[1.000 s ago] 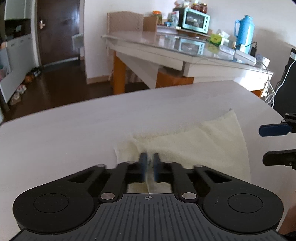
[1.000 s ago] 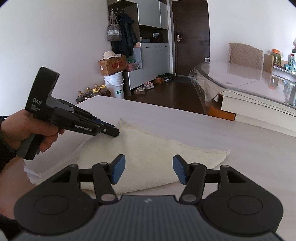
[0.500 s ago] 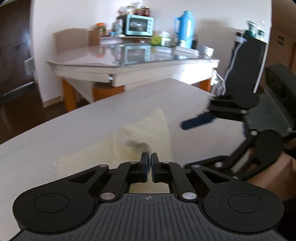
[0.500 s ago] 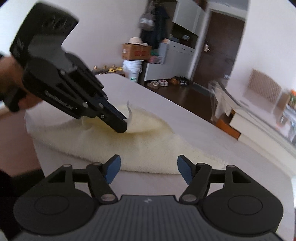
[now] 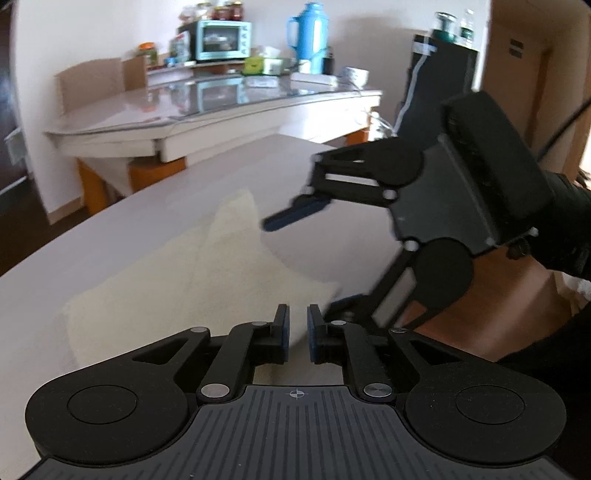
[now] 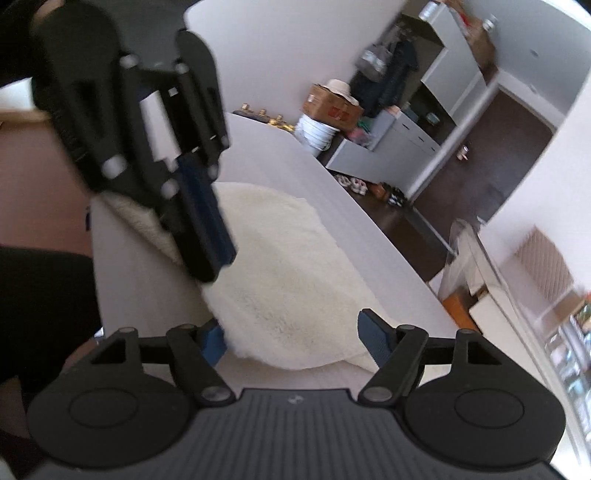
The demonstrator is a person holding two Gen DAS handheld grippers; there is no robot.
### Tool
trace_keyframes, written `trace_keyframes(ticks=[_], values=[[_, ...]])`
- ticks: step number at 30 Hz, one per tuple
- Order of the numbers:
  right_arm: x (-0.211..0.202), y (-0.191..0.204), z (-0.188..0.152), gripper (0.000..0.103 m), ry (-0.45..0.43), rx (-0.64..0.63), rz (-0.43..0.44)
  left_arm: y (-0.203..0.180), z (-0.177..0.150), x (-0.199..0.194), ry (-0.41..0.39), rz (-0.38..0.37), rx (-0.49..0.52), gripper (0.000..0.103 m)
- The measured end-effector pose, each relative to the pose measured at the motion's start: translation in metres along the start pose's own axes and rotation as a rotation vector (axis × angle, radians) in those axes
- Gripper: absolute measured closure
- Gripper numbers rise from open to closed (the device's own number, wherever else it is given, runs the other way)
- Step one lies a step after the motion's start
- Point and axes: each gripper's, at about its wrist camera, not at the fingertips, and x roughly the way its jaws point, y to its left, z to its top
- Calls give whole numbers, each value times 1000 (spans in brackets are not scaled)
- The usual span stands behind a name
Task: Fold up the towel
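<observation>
A cream towel (image 5: 192, 280) lies folded over on the pale table (image 5: 147, 221); it also shows in the right wrist view (image 6: 288, 280). My left gripper (image 5: 296, 334) hangs just over the towel's near edge with its jaws slightly parted and nothing held between them. It appears in the right wrist view (image 6: 207, 243) over the towel's left part. My right gripper (image 6: 291, 338) is wide open, its pads straddling the towel's near edge. In the left wrist view, the right gripper (image 5: 295, 266) is close on the right, one finger (image 5: 291, 216) above the towel.
A second table (image 5: 221, 110) behind holds a toaster oven (image 5: 221, 38), a blue jug (image 5: 308, 31) and small items. A cabinet (image 6: 413, 140), boxes and a white bucket (image 6: 314, 133) stand beyond the table's far end. A hand and dark sleeve (image 5: 517, 295) are at right.
My left gripper carried the towel corner across to the right and let go, its jaws parting. The towel now lies doubled over. My right gripper moved in close, staying open.
</observation>
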Motion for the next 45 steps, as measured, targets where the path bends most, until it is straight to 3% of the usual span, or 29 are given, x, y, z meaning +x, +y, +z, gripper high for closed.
trace_keyframes(ticks=[1, 5, 6, 8, 11, 18, 24, 31, 37, 38, 39, 41, 45], values=[[-1, 2, 1, 38, 0, -18, 2, 4, -2, -4, -3, 20, -12, 89], [-4, 11, 2, 71, 7, -83, 13, 21, -12, -18, 8, 118, -49, 71], [-6, 15, 2, 83, 9, -104, 17, 25, -15, -21, 17, 146, -54, 69], [-11, 18, 2, 95, 12, -110, 16, 28, -19, -28, 28, 169, -57, 67], [-17, 16, -1, 95, 14, -91, 12, 31, -34, -44, 47, 195, -45, 56], [-51, 1, -11, 95, 22, 92, -29, 8, -52, -58, 48, 161, 52, 56], [-73, 6, -20, 95, 73, 147, -62, -18, -65, -63, 43, 108, 213, 56], [-87, -2, -22, 95, 102, 209, -97, -32, -81, -64, 85, 96, 365, 58], [-100, -1, -29, 95, 113, 231, -114, -43, -87, -60, 69, 107, 457, 70], [-101, 0, -30, 95, 115, 233, -113, -43, -87, -59, 71, 101, 462, 74], [-102, 1, -31, 95, 117, 232, -113, -44, -87, -59, 73, 95, 468, 86], [-104, 4, -34, 95, 123, 235, -114, -45, -86, -58, 88, 74, 479, 92], [-108, 6, -41, 95, 135, 257, -110, -48, -83, -62, 113, 37, 486, 94]])
